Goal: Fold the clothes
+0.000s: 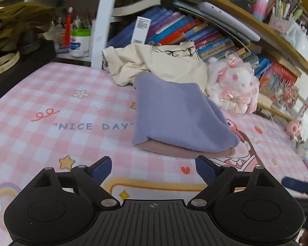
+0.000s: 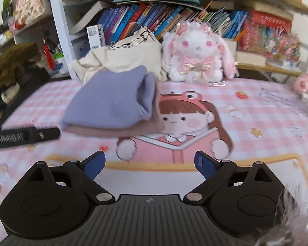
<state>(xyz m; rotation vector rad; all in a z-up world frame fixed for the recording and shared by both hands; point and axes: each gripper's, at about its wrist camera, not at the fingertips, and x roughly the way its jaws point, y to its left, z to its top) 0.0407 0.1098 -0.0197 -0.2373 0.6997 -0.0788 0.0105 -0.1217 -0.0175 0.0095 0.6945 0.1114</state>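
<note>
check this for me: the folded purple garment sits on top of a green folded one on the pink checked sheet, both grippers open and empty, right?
Nearly. The garment under the folded purple garment is dusty pink, not green, as the right wrist view shows. The rest holds: the stack lies on the pink checked sheet, and the left gripper and right gripper are open and empty.

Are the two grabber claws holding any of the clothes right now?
No. The left gripper and the right gripper are both open with nothing between their fingers. The folded purple garment lies on the pink one, untouched.

crowded bookshelves (image 2: 174,18), pink checkered bed sheet (image 1: 51,94), daylight
</note>
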